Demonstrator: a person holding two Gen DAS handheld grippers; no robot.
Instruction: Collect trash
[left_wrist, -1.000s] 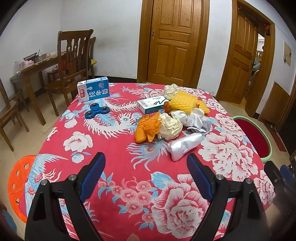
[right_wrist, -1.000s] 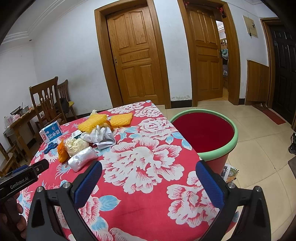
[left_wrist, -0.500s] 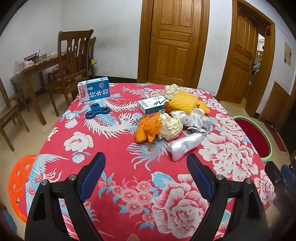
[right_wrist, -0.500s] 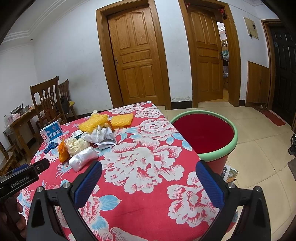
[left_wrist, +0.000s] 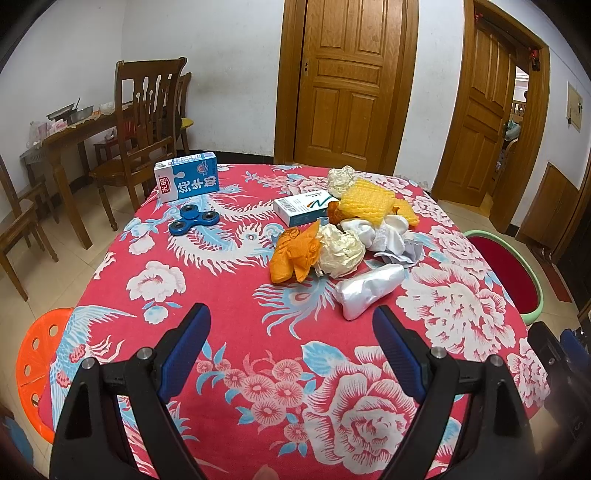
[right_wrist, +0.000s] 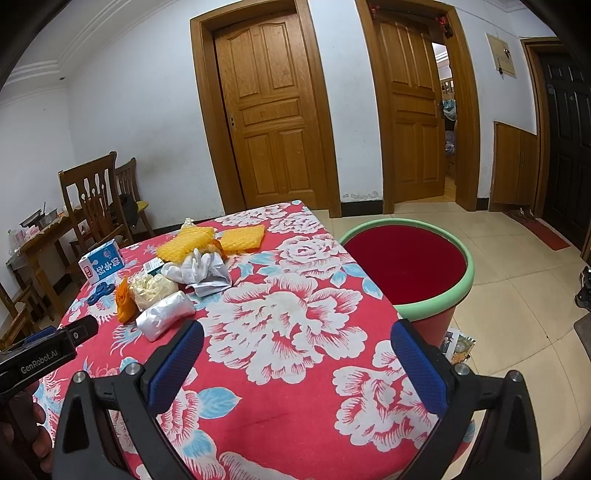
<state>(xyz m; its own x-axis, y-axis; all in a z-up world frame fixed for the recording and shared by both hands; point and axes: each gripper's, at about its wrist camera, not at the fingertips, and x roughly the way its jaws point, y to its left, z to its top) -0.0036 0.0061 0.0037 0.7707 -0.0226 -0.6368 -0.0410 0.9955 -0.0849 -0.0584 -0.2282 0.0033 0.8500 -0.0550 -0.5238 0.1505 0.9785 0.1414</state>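
Your left gripper (left_wrist: 291, 332) and right gripper (right_wrist: 295, 345) both hover with jaws spread wide, holding nothing. The trash pile (left_wrist: 347, 236) sits mid-tablecloth (left_wrist: 207, 280), silver wrapper (left_wrist: 369, 290) nearest; the red bin (right_wrist: 406, 266) stands beside the table edge.

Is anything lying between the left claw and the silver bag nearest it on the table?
Nothing visible. The left claw is open over bare tablecloth, and the silver bag lies just ahead of its right finger, at the near edge of the trash pile, with no item in between.
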